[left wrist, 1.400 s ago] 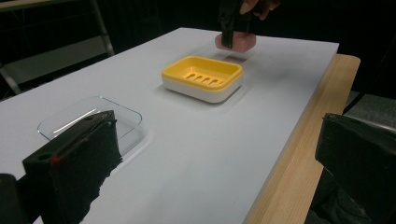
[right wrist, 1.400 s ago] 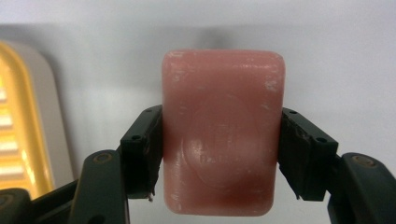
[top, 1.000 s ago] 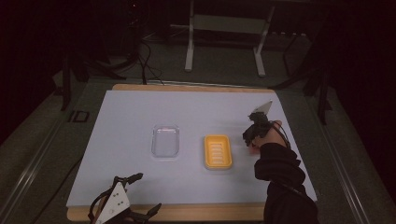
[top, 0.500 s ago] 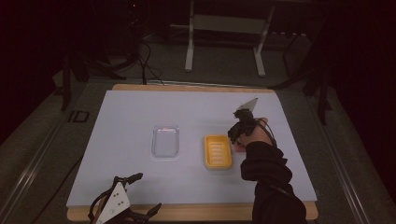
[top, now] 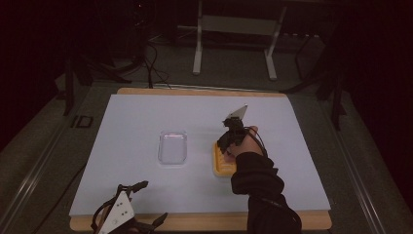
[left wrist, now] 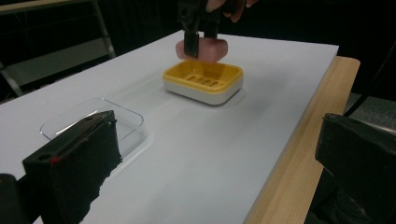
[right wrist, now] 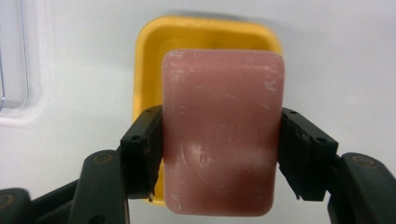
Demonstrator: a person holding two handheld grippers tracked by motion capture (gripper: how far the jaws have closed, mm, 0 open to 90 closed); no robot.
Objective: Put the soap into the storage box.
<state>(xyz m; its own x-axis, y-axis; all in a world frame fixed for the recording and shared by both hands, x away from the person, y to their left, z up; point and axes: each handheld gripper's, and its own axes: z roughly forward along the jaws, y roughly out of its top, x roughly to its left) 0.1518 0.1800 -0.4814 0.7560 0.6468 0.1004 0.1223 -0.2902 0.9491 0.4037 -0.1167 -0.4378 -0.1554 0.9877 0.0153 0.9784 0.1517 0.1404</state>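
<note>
the pink soap bar [right wrist: 223, 133] sits clamped between the jaws of the right gripper [right wrist: 223, 158], one jaw pressed to each long side, its broad face turned to the camera. it hangs just above the yellow soap dish [left wrist: 203, 81], not touching it. the bar is a rounded rectangle, dull rose, with a faint embossed stamp and pale scuffs along its edges. the left gripper [top: 127, 214] lies at the near edge of the table [top: 302, 146], jaws apart and holding nothing, near a clear plastic lid [top: 173, 147].
</note>
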